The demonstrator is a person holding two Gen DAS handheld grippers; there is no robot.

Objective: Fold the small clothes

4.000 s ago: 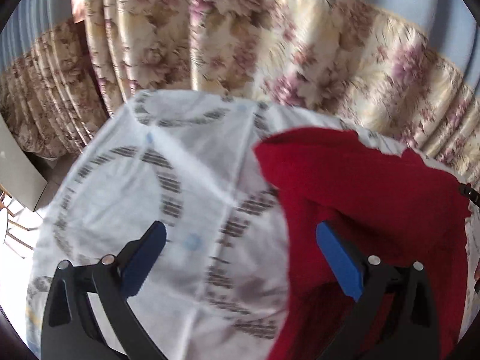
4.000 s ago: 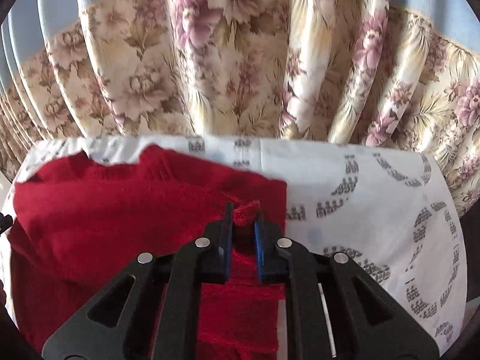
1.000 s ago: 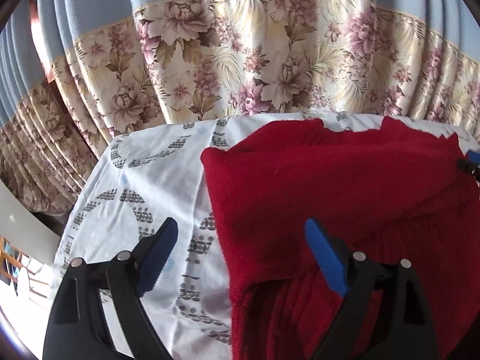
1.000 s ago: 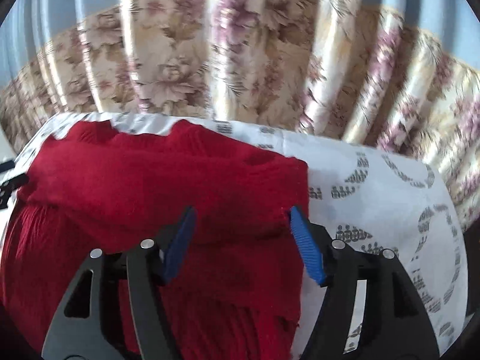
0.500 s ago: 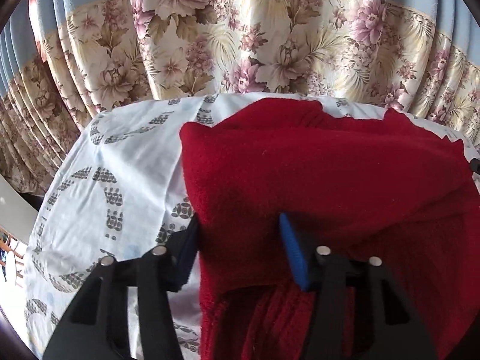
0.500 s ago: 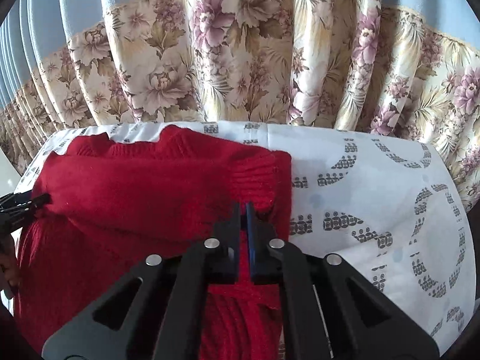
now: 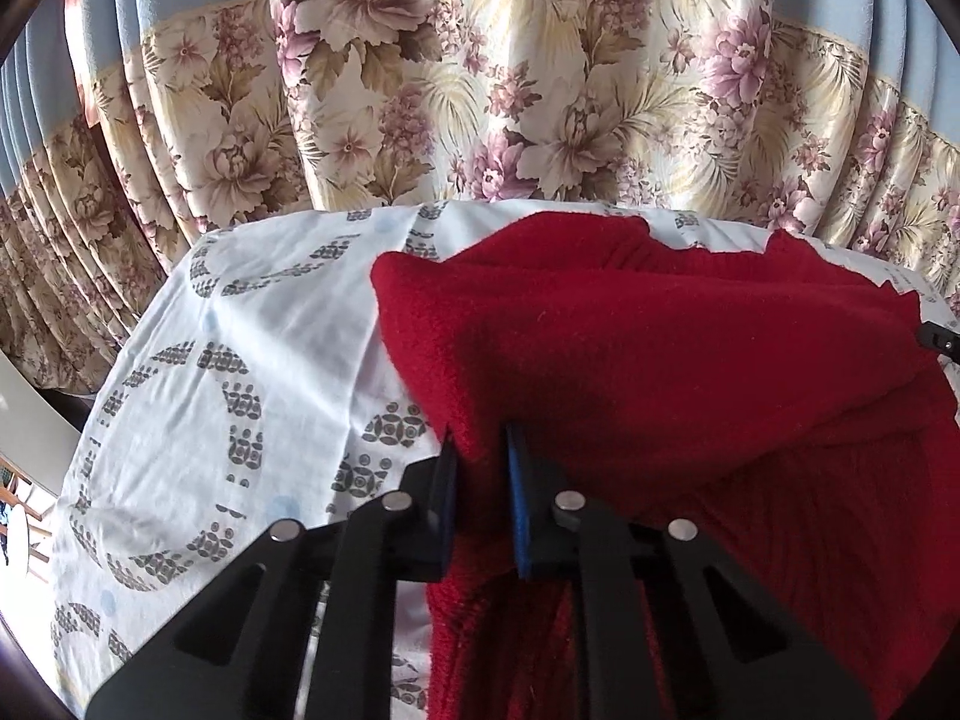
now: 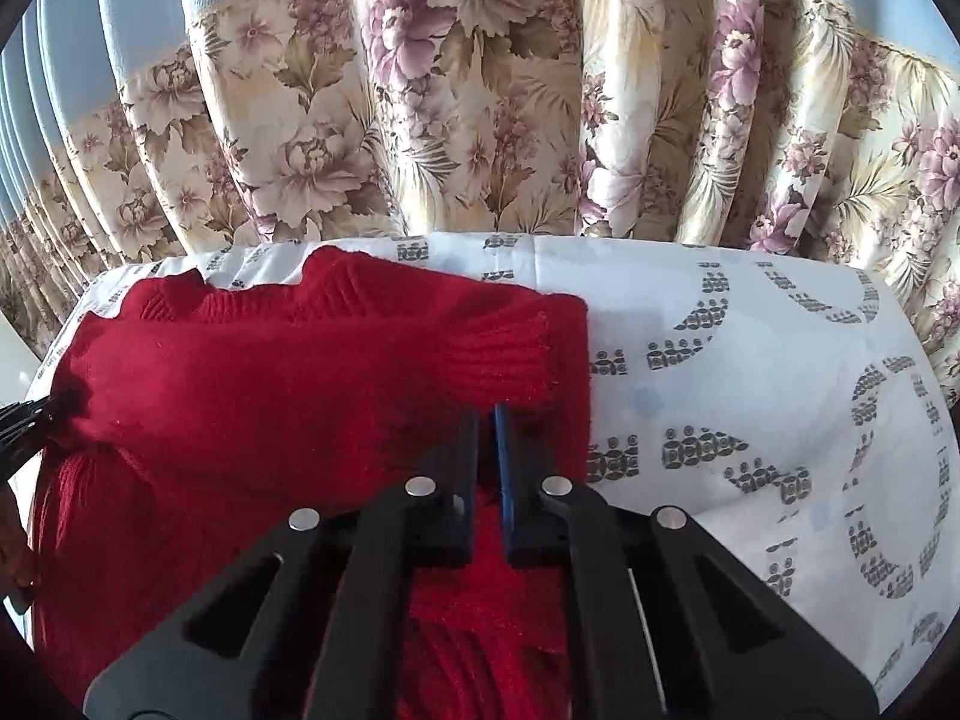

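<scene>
Now both tongs pinch the red sweater (image 7: 660, 360) lying on the patterned sheet (image 7: 240, 360): left gripper (image 7: 480, 450) just closing on its left folded edge, right gripper (image 8: 486, 420) on the right edge. Next, probably lift both together and fold evenly.

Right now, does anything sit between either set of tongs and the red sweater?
Nothing visible does. The left tongs have just been closing and pinch the red sweater at its left edge; the right tongs are shut on its right edge, above the patterned white sheet.
</scene>
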